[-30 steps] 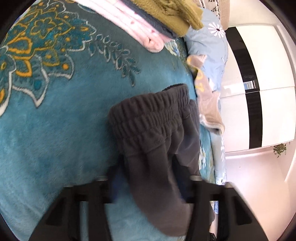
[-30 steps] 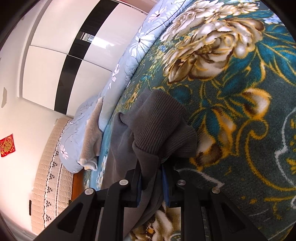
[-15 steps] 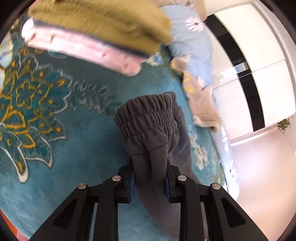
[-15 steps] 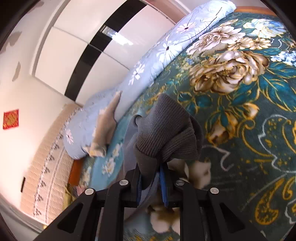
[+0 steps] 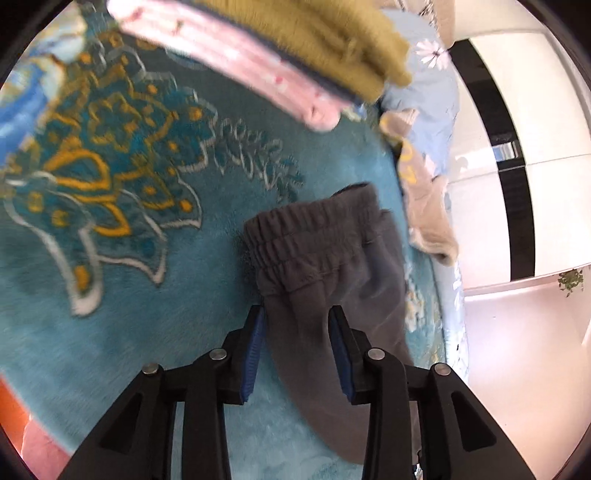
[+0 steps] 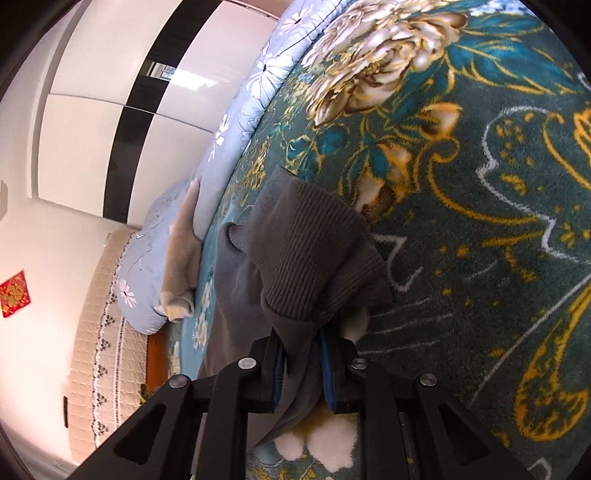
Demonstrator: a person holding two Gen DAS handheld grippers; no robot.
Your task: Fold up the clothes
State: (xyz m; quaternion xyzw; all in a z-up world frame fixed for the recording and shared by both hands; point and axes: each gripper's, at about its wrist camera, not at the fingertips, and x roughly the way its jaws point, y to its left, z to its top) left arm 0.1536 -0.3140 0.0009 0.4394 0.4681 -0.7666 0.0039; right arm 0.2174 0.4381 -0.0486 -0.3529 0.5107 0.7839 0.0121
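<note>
Dark grey trousers lie on the teal flowered blanket [image 5: 110,277]. Their elastic waistband [image 5: 314,236] sits just ahead of my left gripper [image 5: 297,325]. Its jaws are opening, with the grey cloth still between the blue pads [image 5: 255,332] and loosely filling the gap. In the right wrist view my right gripper [image 6: 301,354] is shut on the other end of the trousers, just behind the ribbed cuff [image 6: 314,251], which bunches up above the fingers. The rest of the leg trails off to the left over the blanket [image 6: 480,184].
A stack of folded clothes, olive [image 5: 314,33] on pink [image 5: 240,62], lies at the top. A beige garment [image 5: 428,206] rests by a light blue pillow [image 5: 432,92] at the bed's edge. White wardrobe doors [image 6: 110,110] and a quilted headboard [image 6: 99,350] stand beyond.
My left jaws closed on the cloth behind the waistband half a second ago and now stand wider apart. The right gripper has shifted across the blanket, the cuff still held.
</note>
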